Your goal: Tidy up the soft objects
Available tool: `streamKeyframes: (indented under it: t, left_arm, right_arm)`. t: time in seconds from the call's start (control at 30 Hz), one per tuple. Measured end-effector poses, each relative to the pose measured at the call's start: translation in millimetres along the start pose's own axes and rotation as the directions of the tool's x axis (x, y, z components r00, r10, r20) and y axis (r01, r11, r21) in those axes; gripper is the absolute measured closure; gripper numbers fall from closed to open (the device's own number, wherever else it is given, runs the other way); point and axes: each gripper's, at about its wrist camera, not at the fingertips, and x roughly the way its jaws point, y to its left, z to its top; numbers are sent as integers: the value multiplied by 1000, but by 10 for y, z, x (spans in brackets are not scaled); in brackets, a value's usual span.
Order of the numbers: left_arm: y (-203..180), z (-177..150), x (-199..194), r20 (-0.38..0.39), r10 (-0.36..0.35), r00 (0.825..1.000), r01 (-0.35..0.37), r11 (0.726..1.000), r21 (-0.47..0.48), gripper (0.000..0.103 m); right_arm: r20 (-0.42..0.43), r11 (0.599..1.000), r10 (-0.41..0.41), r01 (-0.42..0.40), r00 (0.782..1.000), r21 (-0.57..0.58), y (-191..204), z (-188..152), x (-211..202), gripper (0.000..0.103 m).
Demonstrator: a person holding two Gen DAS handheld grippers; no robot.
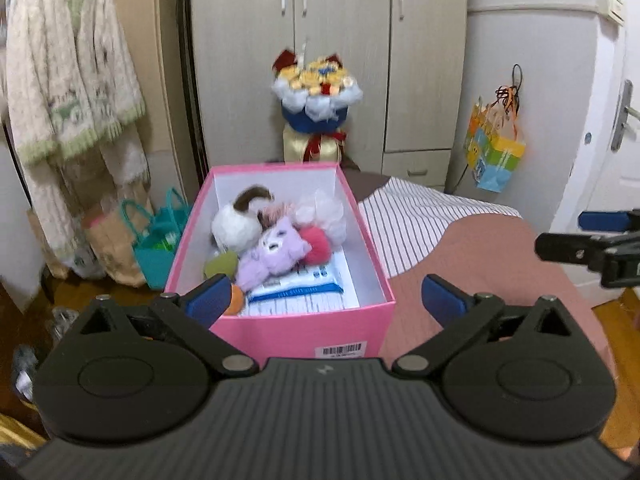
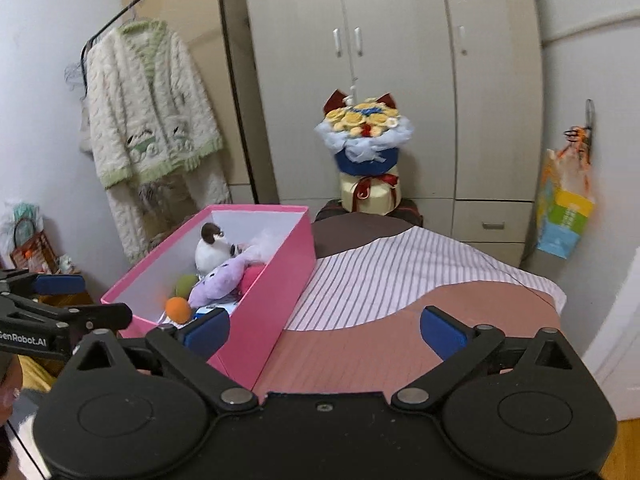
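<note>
Left gripper: my left gripper [image 1: 326,300] has its jaws spread wide with nothing between the blue pads [image 1: 210,298]; it hangs just short of the near end of the box. In the right wrist view it shows at the far left edge [image 2: 60,300].
Right gripper: my right gripper [image 2: 326,330] is also spread wide and holds nothing; it sits over the bedcover, to the right of the box. From the left wrist view I see it at the right edge [image 1: 592,240].
Pink box: the open pink cardboard box [image 1: 304,334] stands on the bed near its left edge, white inside, with a barcode label [image 1: 341,351] on its near wall.
Soft toys: all the soft things I can see lie inside the box. A white plush with a brown tail [image 1: 236,224] is at the far left, a purple plush animal [image 1: 274,254] lies in the middle, a pink pom-pom [image 1: 316,244] touches its right side, and a white fluffy piece [image 1: 326,214] is at the far right.
Balls: a green ball [image 1: 220,266] and an orange ball [image 2: 179,309] sit at the near left of the box.
Packet: a blue and white packet [image 1: 296,290] lies flat on the box floor, near end, partly under the purple plush.
Bed: the bedcover [image 2: 400,280] is striped white in the middle and plain pink nearer me.
Background: a flower bouquet [image 2: 366,136] stands beyond the far end of the bed, before a wardrobe [image 2: 400,60]; a cream cardigan [image 2: 148,108] hangs at far left.
</note>
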Motion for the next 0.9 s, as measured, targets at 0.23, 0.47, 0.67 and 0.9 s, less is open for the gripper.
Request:
streamKeyframes:
  t: [0.23, 0.47, 0.67, 0.9]
  left_arm:
    - [-154, -50, -173, 45, 4, 999, -3, 1000, -18, 0]
    - [-244, -153, -170, 81, 51, 995, -49, 998, -30, 0]
    - [-251, -266, -113, 83, 73, 994, -67, 995, -73, 0]
    - [-349, -340, -103, 86, 66, 994, -63, 997, -43, 0]
  right_arm:
    - [50, 995, -81, 84, 995, -49, 40, -116, -284, 0]
    - [56, 991, -136, 136, 989, -6, -16, -192, -346, 0]
    - [64, 986, -164, 165, 984, -7, 3, -296, -350, 1]
    - [85, 972, -229, 232, 970, -29, 45, -371, -394, 0]
